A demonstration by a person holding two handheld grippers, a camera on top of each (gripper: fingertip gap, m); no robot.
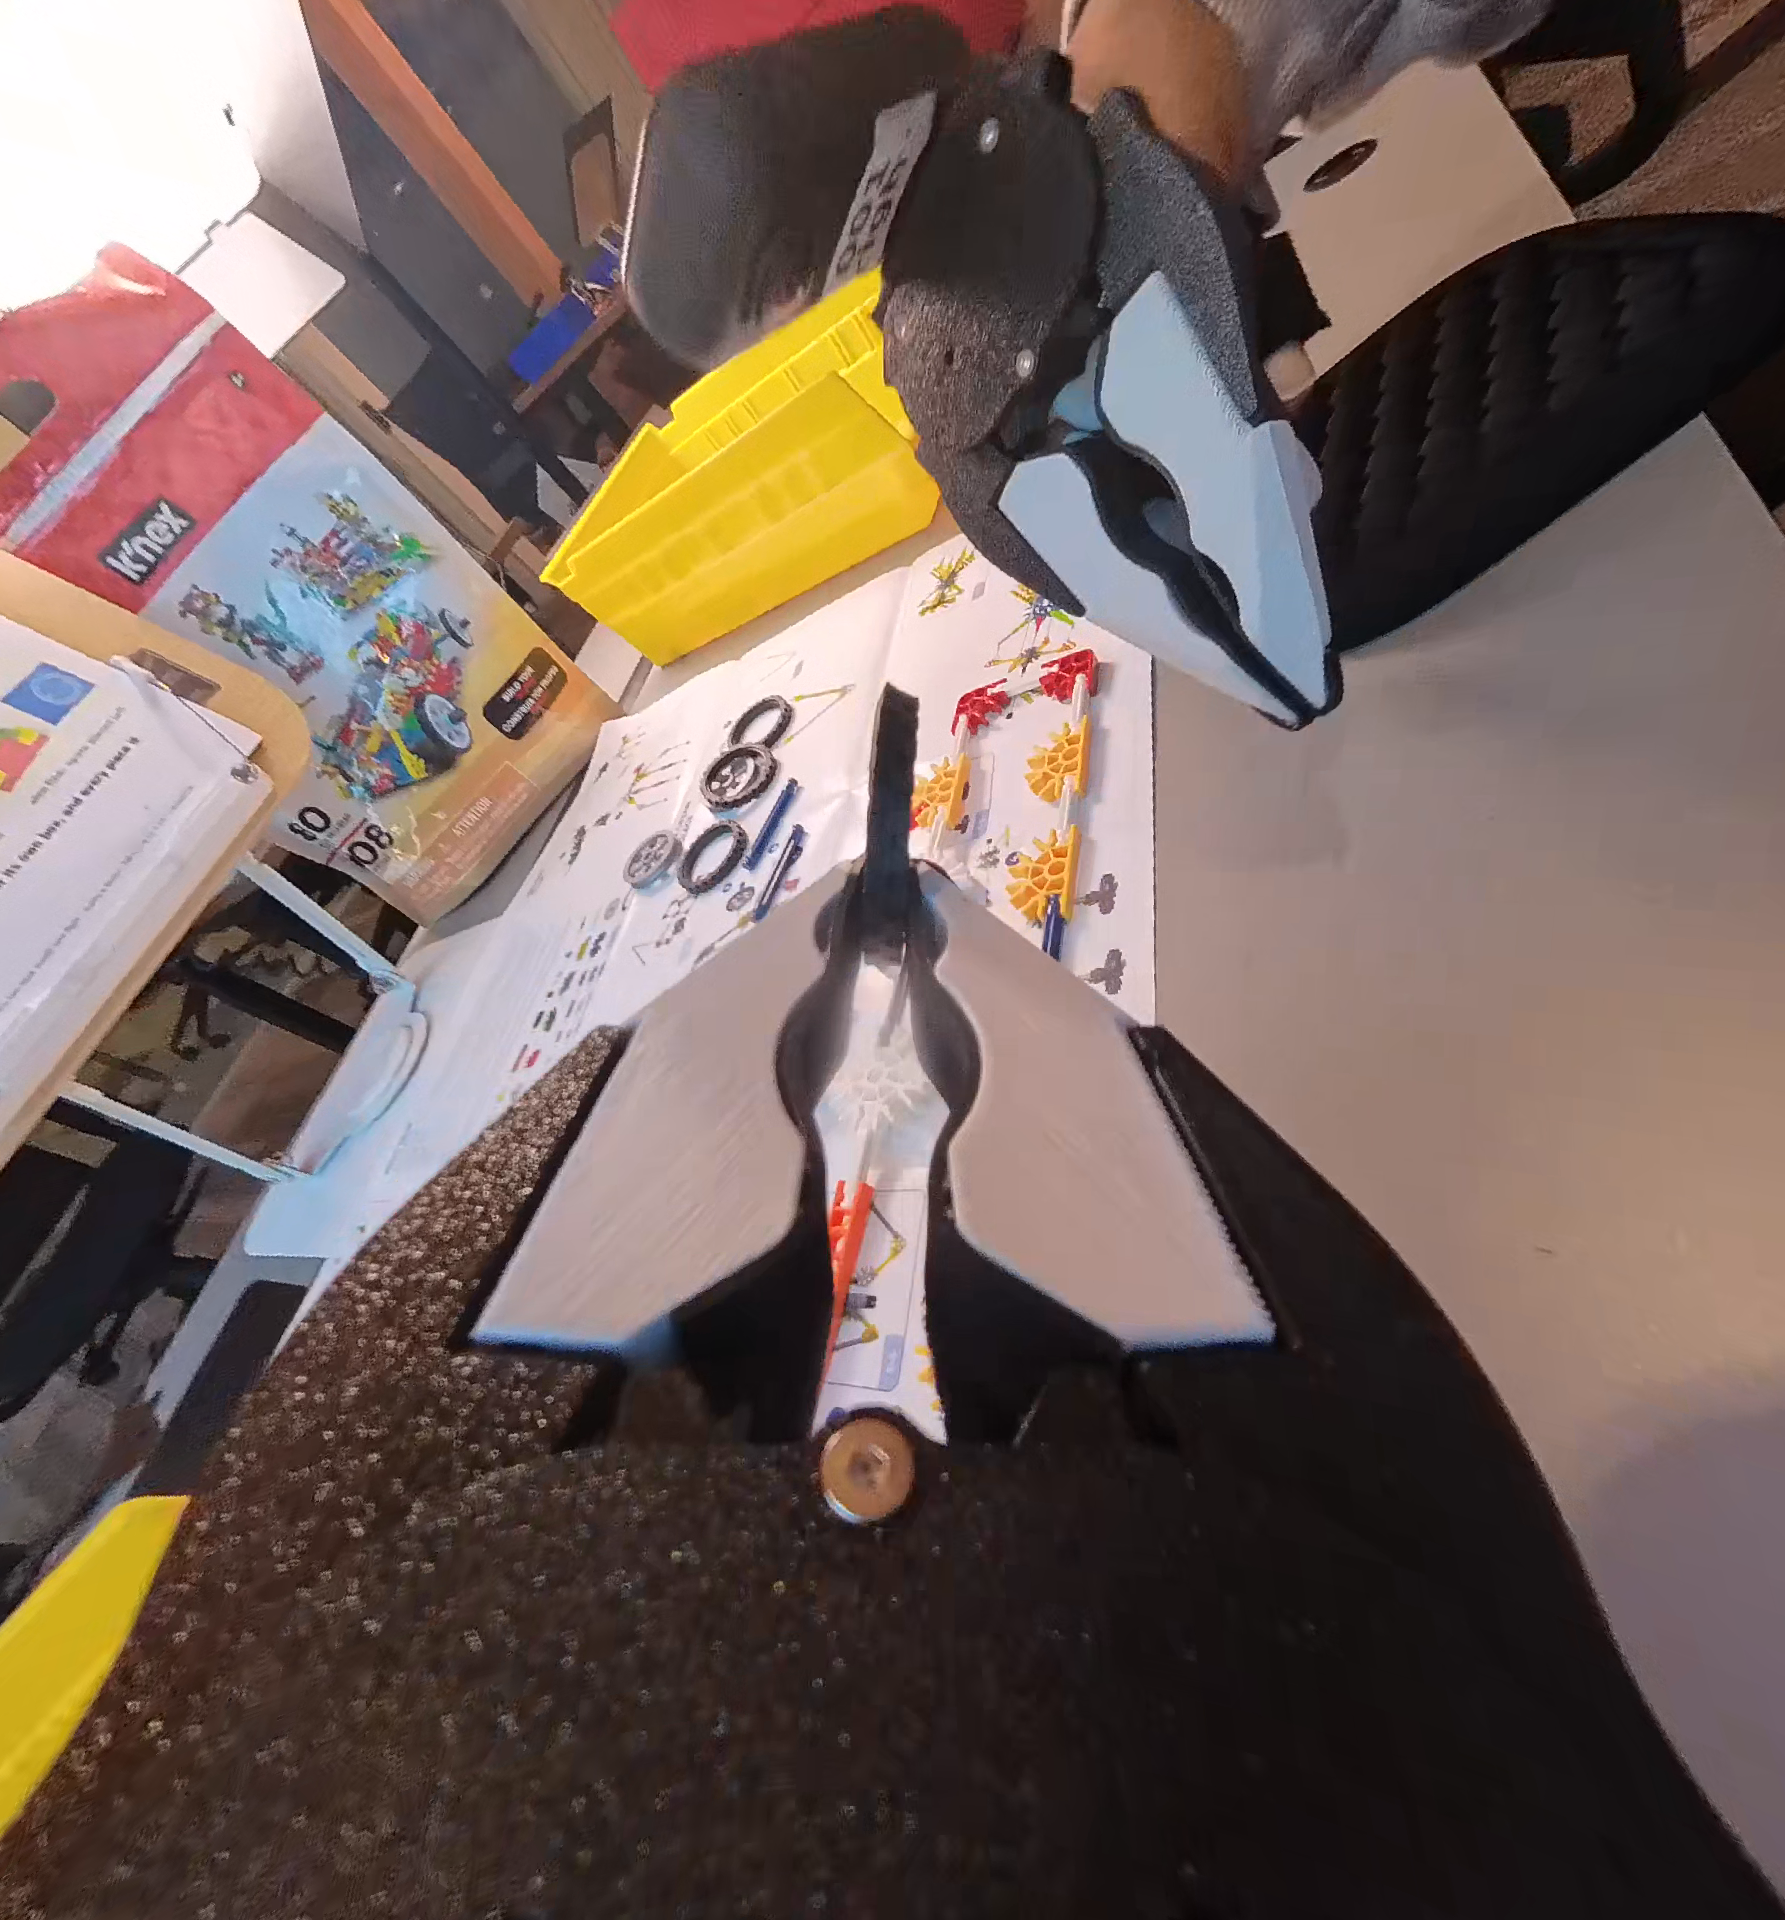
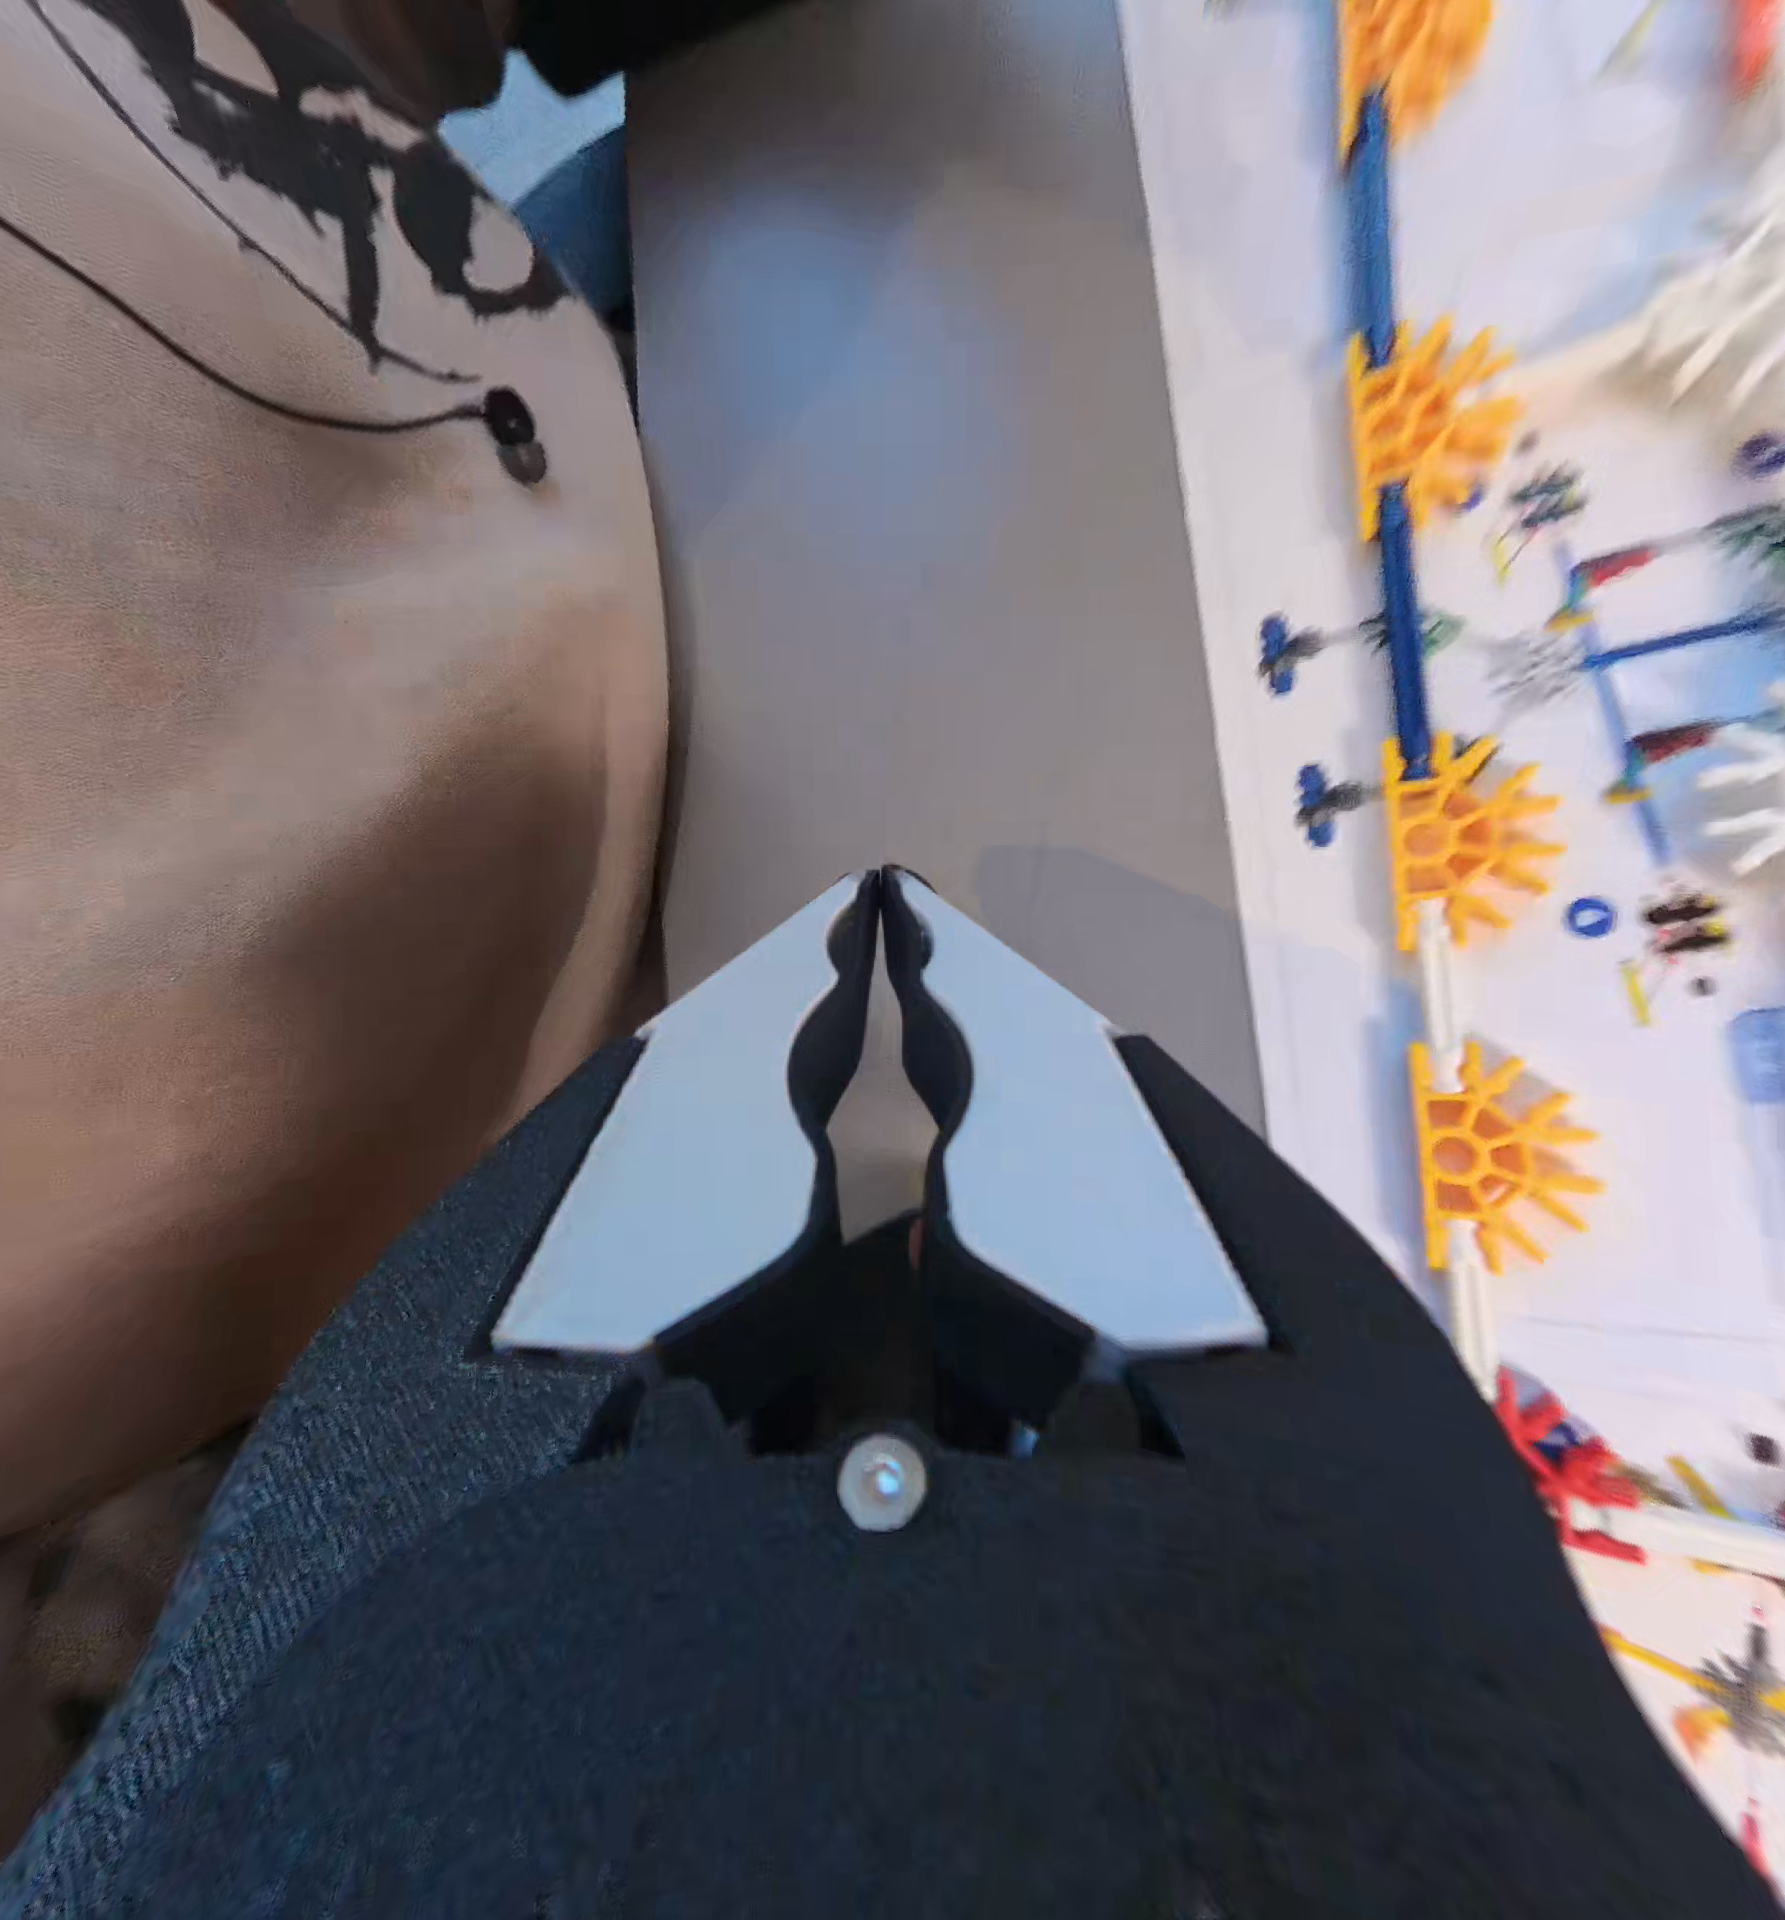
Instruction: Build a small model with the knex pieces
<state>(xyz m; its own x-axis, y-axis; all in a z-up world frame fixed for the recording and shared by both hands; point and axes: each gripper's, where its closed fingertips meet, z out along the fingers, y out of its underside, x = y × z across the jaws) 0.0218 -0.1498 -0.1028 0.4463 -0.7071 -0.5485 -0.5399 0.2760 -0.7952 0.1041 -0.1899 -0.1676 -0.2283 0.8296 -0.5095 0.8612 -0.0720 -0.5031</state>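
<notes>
My left gripper (image 1: 888, 896) is shut on a narrow black piece (image 1: 894, 764) that sticks out past its tips, seen edge-on. It hovers over a white instruction sheet (image 1: 659, 935). A white snowflake connector (image 1: 875, 1091) shows through the gap between the fingers. Just beyond lies a frame of yellow connectors (image 1: 1054, 764), white rods and red connectors (image 1: 1070, 675). Black tyres (image 1: 732, 774) and blue rods (image 1: 772, 826) lie to its left. My right gripper (image 2: 883, 875) is shut and empty above the bare grey table (image 2: 919, 520); it also shows in the left wrist view (image 1: 1298, 701).
A yellow bin (image 1: 753, 509) stands behind the sheet, a colourful toy box (image 1: 275, 582) to its left. A black chair (image 1: 1553, 416) is at the table's far edge. A person's beige clothing (image 2: 275, 727) is left of the right gripper; yellow connectors (image 2: 1459, 831) lie right.
</notes>
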